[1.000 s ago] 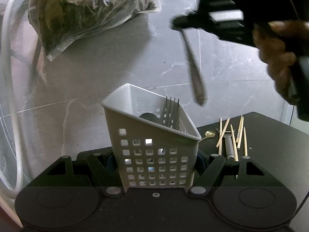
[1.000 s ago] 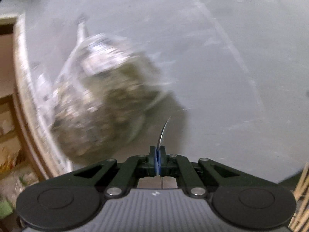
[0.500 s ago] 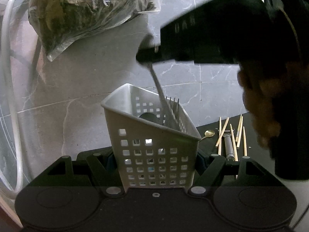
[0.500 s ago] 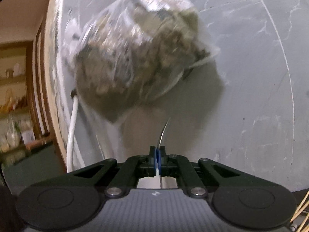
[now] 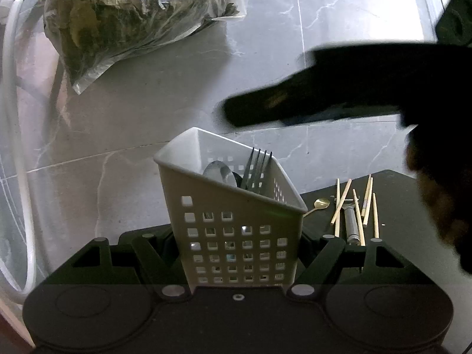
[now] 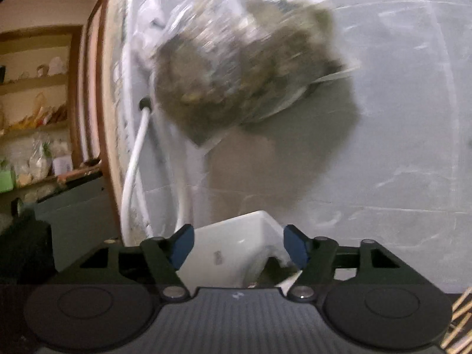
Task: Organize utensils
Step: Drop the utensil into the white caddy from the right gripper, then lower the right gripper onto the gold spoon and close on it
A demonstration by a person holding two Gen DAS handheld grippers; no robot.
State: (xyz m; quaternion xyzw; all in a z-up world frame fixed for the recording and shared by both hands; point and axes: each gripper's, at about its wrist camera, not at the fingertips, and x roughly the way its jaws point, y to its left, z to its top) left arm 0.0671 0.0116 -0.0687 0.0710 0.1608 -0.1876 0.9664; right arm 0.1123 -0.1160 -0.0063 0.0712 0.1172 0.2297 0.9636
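My left gripper [image 5: 239,246] is shut on a white perforated basket [image 5: 236,236], its fingers pressing both side walls. A dark fork [image 5: 258,168] and a spoon [image 5: 218,174] stand inside it. My right gripper [image 6: 239,244] hovers just above the basket's rim [image 6: 244,227]; its jaws are opening, the blue pads [image 6: 183,244] stand wide apart and nothing is between them. Its dark body [image 5: 265,109] crosses the left wrist view above the basket. On the black table [image 5: 413,221] to the right lie a gold spoon [image 5: 320,205], several chopsticks [image 5: 357,215] and a grey-handled utensil [image 5: 351,224].
A clear plastic bag with dark contents [image 5: 132,14] hangs on the grey tiled wall behind. A white hose [image 5: 14,118] runs down the left side. Shelves with goods [image 6: 35,103] show far left in the right wrist view. A hand [image 5: 436,206] is at the right edge.
My right gripper came down over the basket with a thin utensil, lowered it inside, then opened; the utensil is gone from its pads. The left gripper and basket stayed still.
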